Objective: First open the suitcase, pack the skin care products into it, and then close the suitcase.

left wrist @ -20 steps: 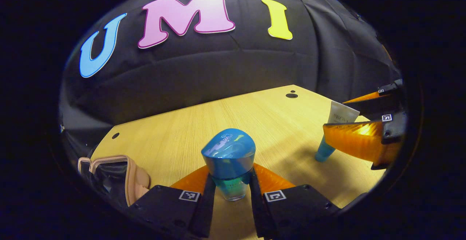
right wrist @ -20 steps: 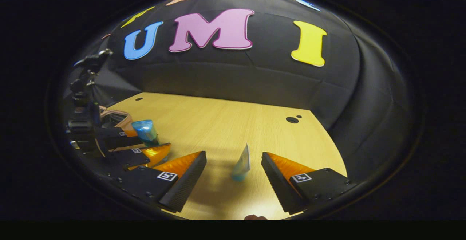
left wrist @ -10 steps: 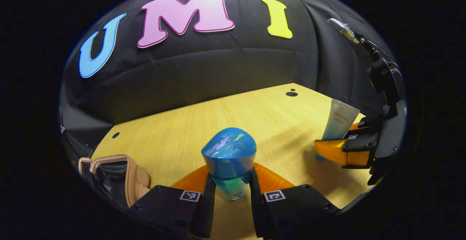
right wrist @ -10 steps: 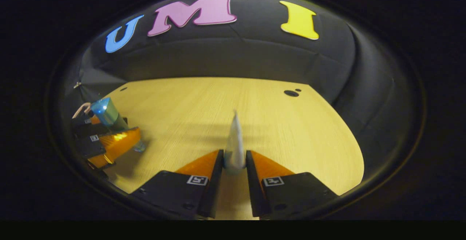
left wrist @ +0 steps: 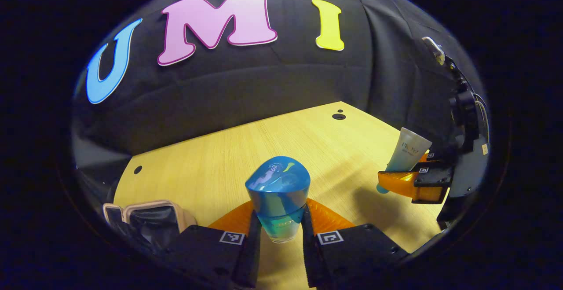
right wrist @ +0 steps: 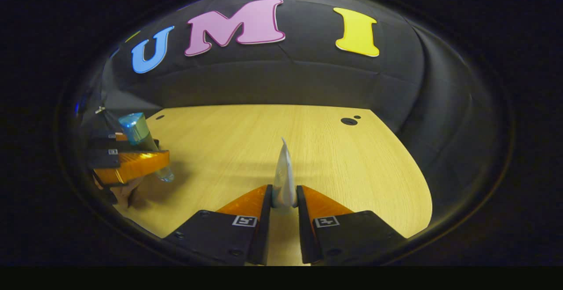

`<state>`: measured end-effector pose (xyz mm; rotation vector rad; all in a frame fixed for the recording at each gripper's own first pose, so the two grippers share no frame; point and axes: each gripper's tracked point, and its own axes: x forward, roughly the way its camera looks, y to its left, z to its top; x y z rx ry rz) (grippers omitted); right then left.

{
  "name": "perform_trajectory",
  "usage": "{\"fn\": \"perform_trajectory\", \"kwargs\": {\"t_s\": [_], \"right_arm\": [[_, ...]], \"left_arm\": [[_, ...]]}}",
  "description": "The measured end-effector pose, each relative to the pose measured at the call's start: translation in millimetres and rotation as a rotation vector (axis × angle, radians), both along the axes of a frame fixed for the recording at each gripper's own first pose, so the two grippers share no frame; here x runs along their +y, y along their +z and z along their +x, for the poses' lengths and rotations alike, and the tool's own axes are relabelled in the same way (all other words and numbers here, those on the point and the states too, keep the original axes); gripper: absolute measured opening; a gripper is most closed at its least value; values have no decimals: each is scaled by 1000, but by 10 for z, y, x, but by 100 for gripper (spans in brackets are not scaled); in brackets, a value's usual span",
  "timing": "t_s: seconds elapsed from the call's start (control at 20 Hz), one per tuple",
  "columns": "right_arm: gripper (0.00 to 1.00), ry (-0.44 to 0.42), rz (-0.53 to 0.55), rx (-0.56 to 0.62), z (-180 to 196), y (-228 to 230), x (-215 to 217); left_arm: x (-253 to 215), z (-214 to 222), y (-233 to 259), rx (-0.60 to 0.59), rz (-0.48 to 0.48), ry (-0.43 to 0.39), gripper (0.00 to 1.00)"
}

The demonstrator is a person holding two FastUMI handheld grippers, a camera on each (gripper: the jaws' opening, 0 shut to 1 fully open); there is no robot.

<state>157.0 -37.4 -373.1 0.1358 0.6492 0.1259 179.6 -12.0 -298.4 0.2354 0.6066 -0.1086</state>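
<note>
Both grippers grip: the left gripper (left wrist: 279, 233) clamps a blue-capped bottle (left wrist: 278, 197) above the wooden table (left wrist: 211, 167), the right gripper (right wrist: 283, 202) pinches a pale tube (right wrist: 284, 178). Open, the suitcase (left wrist: 151, 217) lies at the table's near left edge.

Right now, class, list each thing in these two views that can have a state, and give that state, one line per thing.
Left gripper: shut on the blue-capped bottle.
Blue-capped bottle: upright, cap on, held between both fingers.
Right gripper: shut on the tube.
Tube: gripped near its cap end, crimped end up, tilted in the left gripper view.
Suitcase: open, dark lining showing, at the table's near left corner.
</note>
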Motion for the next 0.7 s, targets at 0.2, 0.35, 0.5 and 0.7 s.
{"fn": "perform_trajectory", "kwargs": {"t_s": [0.2, 0.35, 0.5, 0.7], "right_arm": [[32, 46, 34, -43, -131, 409, 284], [32, 93, 90, -77, -227, 715, 663], [24, 148, 122, -100, -355, 956, 1094], [32, 210, 156, -108, -536, 1160, 1573]], "left_arm": [[506, -361, 575, 98, -33, 27, 44], [994, -806, 633, 272, -48, 56, 44], [1673, -1318, 338, 498, -25, 158, 44], [2247, -1763, -281, 739, -105, 367, 44]]}}
